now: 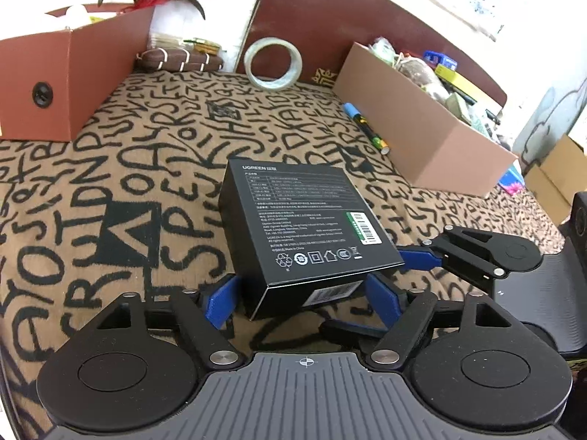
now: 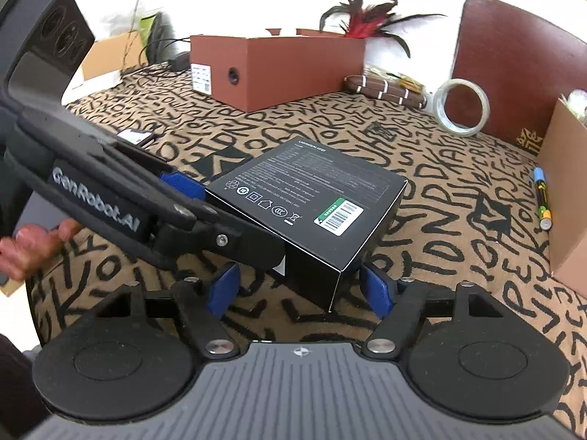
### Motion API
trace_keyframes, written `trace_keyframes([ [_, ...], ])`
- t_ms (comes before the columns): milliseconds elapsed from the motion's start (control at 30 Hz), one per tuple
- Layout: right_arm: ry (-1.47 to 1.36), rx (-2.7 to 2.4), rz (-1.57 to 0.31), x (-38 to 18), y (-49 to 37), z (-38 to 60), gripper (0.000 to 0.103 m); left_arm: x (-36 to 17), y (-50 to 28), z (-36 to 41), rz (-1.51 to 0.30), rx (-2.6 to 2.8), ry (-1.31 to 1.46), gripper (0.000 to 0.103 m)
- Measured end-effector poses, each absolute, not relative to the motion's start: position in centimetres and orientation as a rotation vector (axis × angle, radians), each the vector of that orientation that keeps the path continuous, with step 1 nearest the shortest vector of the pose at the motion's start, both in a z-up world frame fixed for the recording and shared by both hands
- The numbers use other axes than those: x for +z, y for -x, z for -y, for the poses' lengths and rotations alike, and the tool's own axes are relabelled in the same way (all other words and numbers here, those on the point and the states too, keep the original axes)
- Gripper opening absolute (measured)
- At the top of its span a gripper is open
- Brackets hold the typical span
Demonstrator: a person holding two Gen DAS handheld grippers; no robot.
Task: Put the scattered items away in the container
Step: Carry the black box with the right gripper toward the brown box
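A black UGREEN box (image 1: 304, 216) lies on the letter-patterned cloth. My left gripper (image 1: 302, 288) stands open around its near end, the blue pads close beside it but not pressing. My right gripper (image 2: 299, 280) is open too, its pads on either side of the box's (image 2: 312, 198) near corner. Each gripper shows in the other's view, with one blue finger (image 1: 418, 258) at the box's right corner and another blue finger (image 2: 181, 183) at its left side. A blue-capped marker (image 1: 363, 124) lies beside an open cardboard box (image 1: 422, 132) that holds several items.
A clear tape roll (image 1: 273, 62) leans on a dark red chair back (image 1: 330, 18). A red-brown box (image 1: 73, 73) stands at the far left, with a striped brown pouch (image 1: 179, 59) beside it. A person's hand (image 2: 33, 245) holds the left gripper.
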State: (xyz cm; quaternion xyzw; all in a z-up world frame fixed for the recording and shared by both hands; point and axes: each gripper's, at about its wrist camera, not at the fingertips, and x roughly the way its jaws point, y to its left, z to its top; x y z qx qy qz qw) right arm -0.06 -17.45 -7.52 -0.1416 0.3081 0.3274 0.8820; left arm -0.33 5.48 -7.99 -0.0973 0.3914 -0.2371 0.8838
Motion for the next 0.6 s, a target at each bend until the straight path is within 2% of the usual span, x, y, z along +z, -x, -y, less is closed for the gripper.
trace_keyframes([
  [67,0.302,0.664,-0.625,-7.4,0.2,17.4,0.083,-7.6,0.2,-5.7,-0.822,-0.495,0.232,0.09],
  [600,0.293,0.689,-0.644,-7.2,-1.6,17.5,0.085,-6.7,-2.5,-4.9,-0.877,-0.52,0.228,0.09],
])
